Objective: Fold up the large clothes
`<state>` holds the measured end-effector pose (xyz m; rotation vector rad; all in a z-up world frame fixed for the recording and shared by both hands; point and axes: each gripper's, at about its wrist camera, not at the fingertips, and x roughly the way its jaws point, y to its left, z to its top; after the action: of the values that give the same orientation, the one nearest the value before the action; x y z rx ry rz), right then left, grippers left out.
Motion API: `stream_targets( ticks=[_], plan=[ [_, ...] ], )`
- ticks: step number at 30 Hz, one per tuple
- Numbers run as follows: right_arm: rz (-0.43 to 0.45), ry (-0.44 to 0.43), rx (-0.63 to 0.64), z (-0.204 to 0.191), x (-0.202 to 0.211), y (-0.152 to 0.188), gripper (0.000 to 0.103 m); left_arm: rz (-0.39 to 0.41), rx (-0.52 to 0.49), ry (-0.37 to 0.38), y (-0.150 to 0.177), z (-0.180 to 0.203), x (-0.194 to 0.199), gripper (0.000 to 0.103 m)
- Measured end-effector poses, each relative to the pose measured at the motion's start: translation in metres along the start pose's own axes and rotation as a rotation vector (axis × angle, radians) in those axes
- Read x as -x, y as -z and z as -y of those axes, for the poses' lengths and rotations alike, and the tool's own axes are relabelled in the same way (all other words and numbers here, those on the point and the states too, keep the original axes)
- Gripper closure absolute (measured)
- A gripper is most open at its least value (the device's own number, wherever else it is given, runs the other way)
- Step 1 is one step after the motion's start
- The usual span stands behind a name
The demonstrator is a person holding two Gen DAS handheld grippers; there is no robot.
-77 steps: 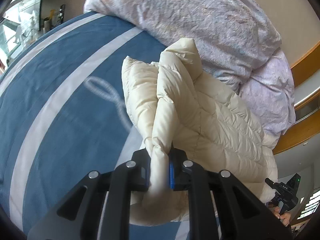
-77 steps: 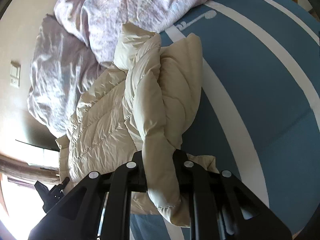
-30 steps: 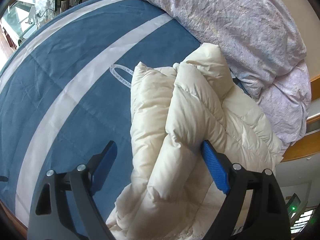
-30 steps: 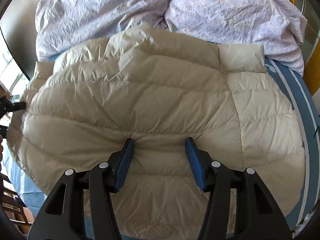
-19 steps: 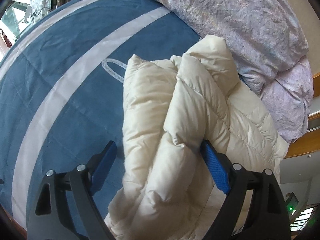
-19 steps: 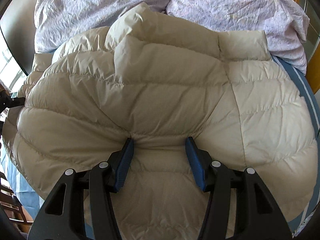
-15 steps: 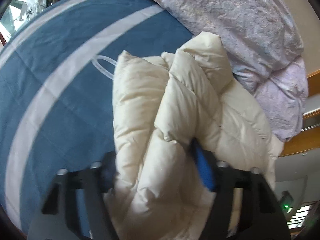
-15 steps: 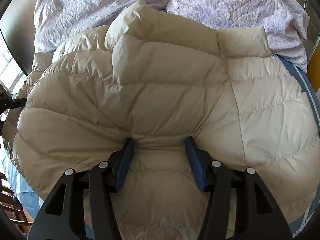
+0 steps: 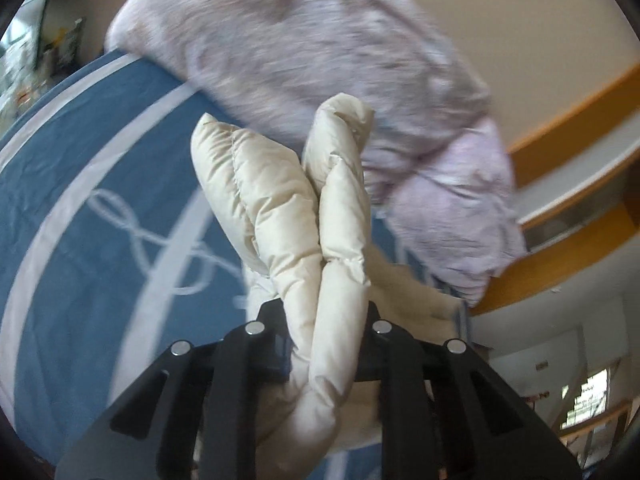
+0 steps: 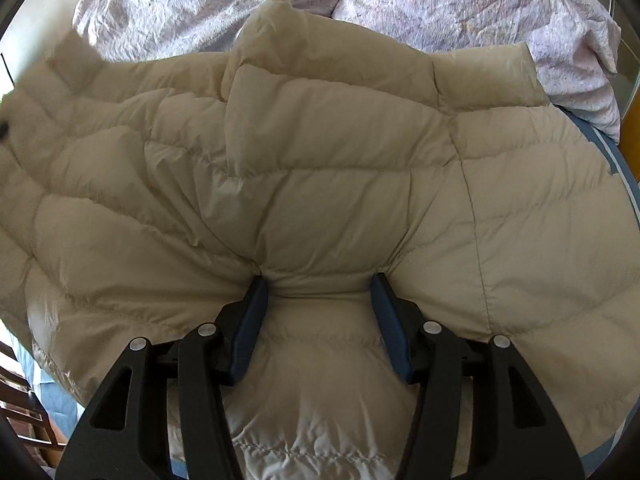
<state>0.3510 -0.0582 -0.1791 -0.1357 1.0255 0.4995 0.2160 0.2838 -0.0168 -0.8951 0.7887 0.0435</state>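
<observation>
A cream quilted down jacket [image 10: 320, 184] lies on a blue bed cover with white stripes [image 9: 80, 216]. My left gripper [image 9: 324, 320] is shut on a thick folded edge of the jacket [image 9: 288, 200] and holds it lifted above the bed. My right gripper [image 10: 320, 292] is open, its blue-padded fingers [image 10: 248, 320] pressed down into the jacket's puffy surface with a bulge of fabric between them. The jacket fills most of the right wrist view.
A crumpled lilac duvet [image 9: 320, 52] is heaped at the head of the bed, just beyond the jacket; it also shows in the right wrist view [image 10: 460, 4]. A wooden rail [image 9: 572, 240] runs at the right. Wooden furniture [image 10: 24, 412] stands at the lower left.
My left gripper has closed on the jacket's folded edge and lifted it. My right gripper stays open, pressed on the jacket, and has moved a little closer.
</observation>
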Motion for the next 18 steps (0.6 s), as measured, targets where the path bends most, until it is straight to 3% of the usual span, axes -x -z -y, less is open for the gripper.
stream_targets(
  ticks=[9, 18],
  plan=[
    [0.011, -0.014, -0.003, 0.003, -0.002, 0.002, 0.047, -0.026, -0.054, 0.151, 0.012, 0.081, -0.006, 0.085],
    [0.023, -0.015, -0.001, 0.005, -0.003, 0.003, 0.047, -0.095, -0.108, 0.231, 0.021, 0.138, -0.032, 0.085]
  ],
)
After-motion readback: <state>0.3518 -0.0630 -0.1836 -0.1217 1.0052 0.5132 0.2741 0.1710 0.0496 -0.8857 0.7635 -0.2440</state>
